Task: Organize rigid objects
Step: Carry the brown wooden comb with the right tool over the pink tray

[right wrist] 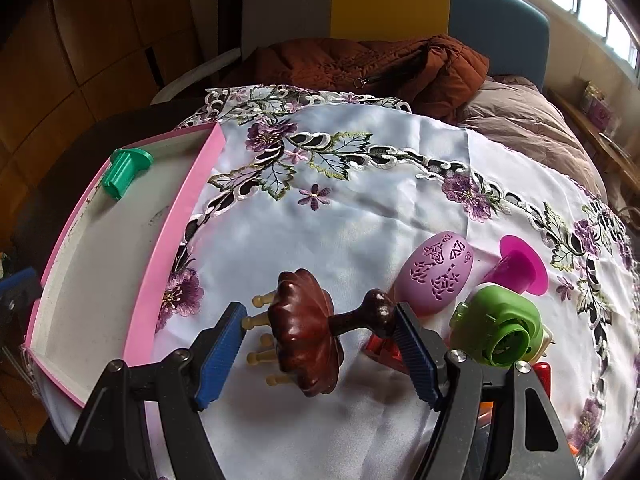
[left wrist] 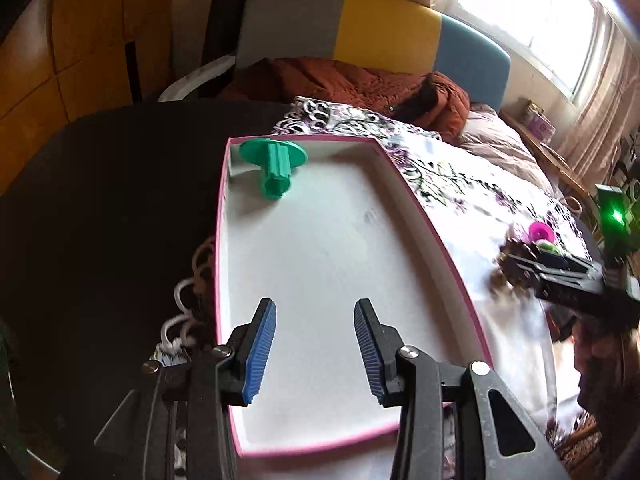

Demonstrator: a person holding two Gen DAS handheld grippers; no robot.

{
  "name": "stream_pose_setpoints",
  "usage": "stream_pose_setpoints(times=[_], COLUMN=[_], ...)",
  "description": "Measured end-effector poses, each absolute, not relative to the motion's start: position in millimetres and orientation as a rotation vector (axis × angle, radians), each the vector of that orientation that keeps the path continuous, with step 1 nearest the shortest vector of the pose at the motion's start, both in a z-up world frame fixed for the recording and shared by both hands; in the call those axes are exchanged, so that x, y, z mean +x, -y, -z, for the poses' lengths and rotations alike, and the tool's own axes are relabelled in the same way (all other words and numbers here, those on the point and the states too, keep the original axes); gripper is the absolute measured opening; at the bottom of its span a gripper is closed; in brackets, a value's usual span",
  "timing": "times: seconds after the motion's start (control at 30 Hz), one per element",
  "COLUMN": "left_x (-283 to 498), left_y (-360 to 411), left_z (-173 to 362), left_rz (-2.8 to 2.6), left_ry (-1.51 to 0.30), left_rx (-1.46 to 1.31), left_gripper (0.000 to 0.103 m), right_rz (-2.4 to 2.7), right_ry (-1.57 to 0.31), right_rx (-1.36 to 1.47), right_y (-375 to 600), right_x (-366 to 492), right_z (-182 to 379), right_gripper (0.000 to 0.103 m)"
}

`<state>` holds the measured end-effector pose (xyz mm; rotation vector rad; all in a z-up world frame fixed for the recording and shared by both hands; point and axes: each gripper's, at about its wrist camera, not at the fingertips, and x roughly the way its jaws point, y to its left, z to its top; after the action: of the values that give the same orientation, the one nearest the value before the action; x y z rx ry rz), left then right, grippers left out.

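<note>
While the left tongs (left wrist: 315, 344) are hanging over the near end of the pink-rimmed tray (left wrist: 430, 220), their blue pads are standing apart with nothing between them, only the tray's white floor showing below. Lying on its side in the tray's far corner is the green flanged piece (left wrist: 276, 166), apart from the tongs, so one object is judged to be already sorted and the left side to be free.

Over on the embroidered cloth (right wrist: 360, 220) covering the tabletop, the right tongs (right wrist: 320, 320) are straddling the dark wooden massager (right wrist: 308, 328), which is lying on its side with its pale pegs pointing toward the tray. One pad is sitting against a peg tip and the other against the knob of the handle; whether they are truly pinching or merely touching cannot be told for certain, though the contact at both ends is suggesting a lengthwise grip. Just beside it are waiting the lilac egg-shaped piece (right wrist: 436, 276), the magenta flanged cup (right wrist: 520, 268) and the light green round gadget (right wrist: 500, 328).

The step in hand appears to be the pickup of the massager. Next it is calling for a firm squeeze, a lift clear of the cloth, and a carry over the pink wall into the tray's open floor. Held end to end by a thin peg and a rounded knob, the piece is likely risking a swivel or slip.
</note>
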<state>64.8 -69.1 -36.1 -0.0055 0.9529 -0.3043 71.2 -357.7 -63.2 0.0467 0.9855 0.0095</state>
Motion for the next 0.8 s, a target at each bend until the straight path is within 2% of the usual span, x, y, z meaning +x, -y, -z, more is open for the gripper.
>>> stream_pose_setpoints(times=[0.8], left_x=[33], left_y=[70], left_z=[31], left_rz=[0.297], left_ry=[-0.947], left_rx=[0.023], left_gripper=[0.041], right_rz=[0.003], right_ry=[-0.976], right_rx=[0.032], right_y=[357], right_x=[70], right_z=[64], right_gripper=[0.074])
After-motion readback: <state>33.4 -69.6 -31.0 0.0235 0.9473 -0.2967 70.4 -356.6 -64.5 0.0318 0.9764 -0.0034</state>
